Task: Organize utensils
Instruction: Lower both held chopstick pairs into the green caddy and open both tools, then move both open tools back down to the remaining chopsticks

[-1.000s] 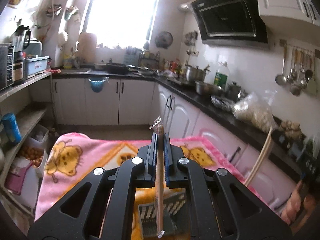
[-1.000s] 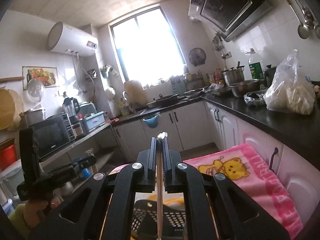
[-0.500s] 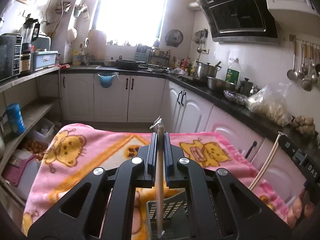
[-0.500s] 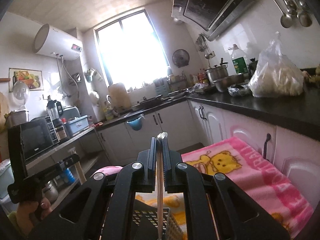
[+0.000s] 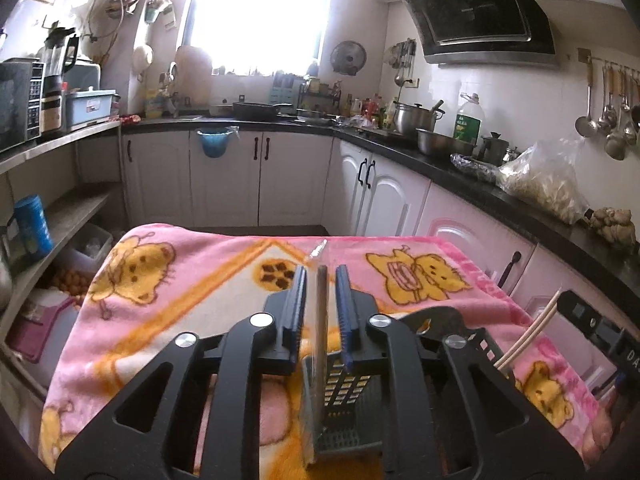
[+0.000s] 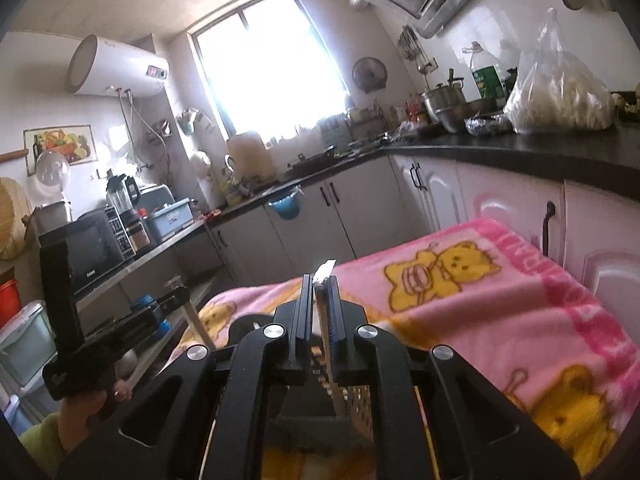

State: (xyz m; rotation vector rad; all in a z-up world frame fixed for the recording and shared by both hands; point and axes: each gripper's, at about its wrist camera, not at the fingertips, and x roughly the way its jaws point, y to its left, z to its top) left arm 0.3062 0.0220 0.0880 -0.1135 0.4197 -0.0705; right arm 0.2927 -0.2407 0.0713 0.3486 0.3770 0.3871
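A pair of wrapped chopsticks (image 5: 320,312) stands upright between the fingers of the left gripper (image 5: 321,280), its lower end inside the dark perforated utensil basket (image 5: 344,408) on the pink cartoon-bear blanket (image 5: 160,280). The left fingers sit apart, with a gap on either side of the sticks. Over the same basket (image 6: 356,400), the right gripper (image 6: 319,304) has its fingers nearly together around a second wrapped pair (image 6: 325,320); whether the pads press on it cannot be told. That pair also reaches down into the basket, its torn wrapper tip showing above the fingertips. To the basket's right, seen from the left wrist, the right gripper's pair appears as pale slanted sticks (image 5: 528,340). Beyond the blanket, white cabinets (image 5: 224,180) run under a black countertop (image 5: 460,168).
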